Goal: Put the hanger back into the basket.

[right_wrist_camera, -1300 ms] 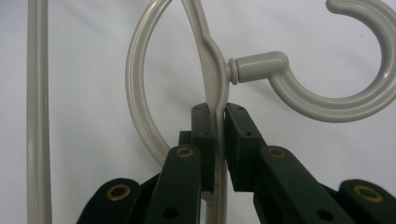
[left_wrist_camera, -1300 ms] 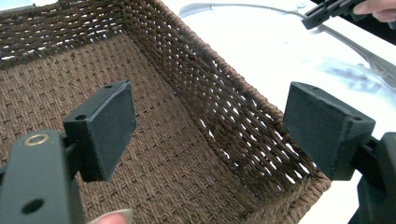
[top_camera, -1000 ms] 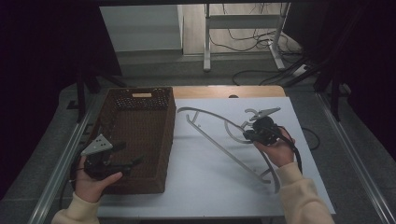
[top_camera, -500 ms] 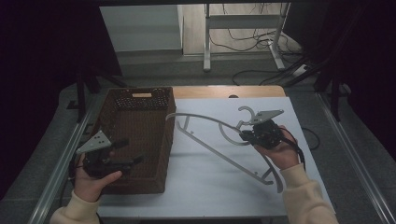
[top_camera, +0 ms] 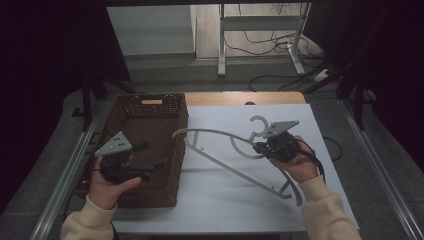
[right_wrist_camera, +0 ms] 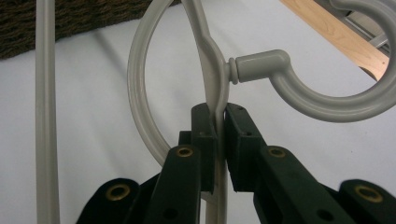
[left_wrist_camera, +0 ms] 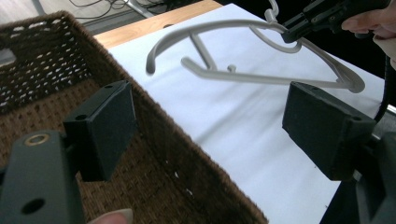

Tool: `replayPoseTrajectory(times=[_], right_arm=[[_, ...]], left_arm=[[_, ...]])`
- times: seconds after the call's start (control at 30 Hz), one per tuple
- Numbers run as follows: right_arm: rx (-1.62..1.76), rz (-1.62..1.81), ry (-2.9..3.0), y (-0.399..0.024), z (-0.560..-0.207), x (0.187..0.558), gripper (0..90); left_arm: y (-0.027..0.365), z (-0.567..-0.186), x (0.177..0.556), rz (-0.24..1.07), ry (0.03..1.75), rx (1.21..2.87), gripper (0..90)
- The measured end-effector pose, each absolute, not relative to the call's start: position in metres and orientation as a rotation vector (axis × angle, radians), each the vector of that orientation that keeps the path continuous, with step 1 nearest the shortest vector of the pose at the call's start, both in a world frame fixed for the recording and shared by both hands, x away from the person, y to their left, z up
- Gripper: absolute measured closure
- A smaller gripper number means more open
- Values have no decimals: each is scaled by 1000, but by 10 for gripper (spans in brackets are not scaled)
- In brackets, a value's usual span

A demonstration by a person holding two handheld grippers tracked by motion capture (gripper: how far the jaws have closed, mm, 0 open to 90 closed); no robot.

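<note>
While we clamp the right gripper [top_camera: 260, 145] on the grey hanger [top_camera: 227, 150], its jaws pinch the thin neck just below the hook [right_wrist_camera: 322, 93], as the right gripper view shows. We hold the hanger tilted above the white sheet [top_camera: 225, 195], its far arm reaching toward the brown basket [top_camera: 150, 107] and casting a shadow on the sheet. Our left gripper [top_camera: 152, 156] hangs over the basket with its jaws spread wide and nothing between them. From the left gripper view, one pad [left_wrist_camera: 105, 126] sits over the woven floor of the basket [left_wrist_camera: 42, 60], the other over the sheet [left_wrist_camera: 243, 126], with the hanger [left_wrist_camera: 261, 77] well beyond them.
</note>
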State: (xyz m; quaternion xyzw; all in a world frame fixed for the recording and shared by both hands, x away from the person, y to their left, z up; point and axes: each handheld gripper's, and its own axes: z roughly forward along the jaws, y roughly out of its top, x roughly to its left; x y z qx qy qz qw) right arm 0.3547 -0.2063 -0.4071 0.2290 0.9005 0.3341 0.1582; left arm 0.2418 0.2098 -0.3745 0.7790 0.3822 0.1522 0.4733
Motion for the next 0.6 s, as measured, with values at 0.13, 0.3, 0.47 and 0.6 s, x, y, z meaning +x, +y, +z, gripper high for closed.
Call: replayPoseTrajectory(times=[0.13, 0.3, 0.47, 0.6], right_arm=[[641, 953, 2584, -205, -409, 354, 818], [613, 972, 2600, -203, -407, 350, 817], [586, 977, 2609, -199, -406, 345, 817], [576, 972, 2607, -200, -406, 346, 818]], left_arm=[[201, -368, 250, 374, 918, 1926, 178], [193, -362, 256, 374, 899, 1942, 178], [188, -364, 261, 357, 896, 1954, 178], [186, -368, 261, 339, 897, 1972, 179]])
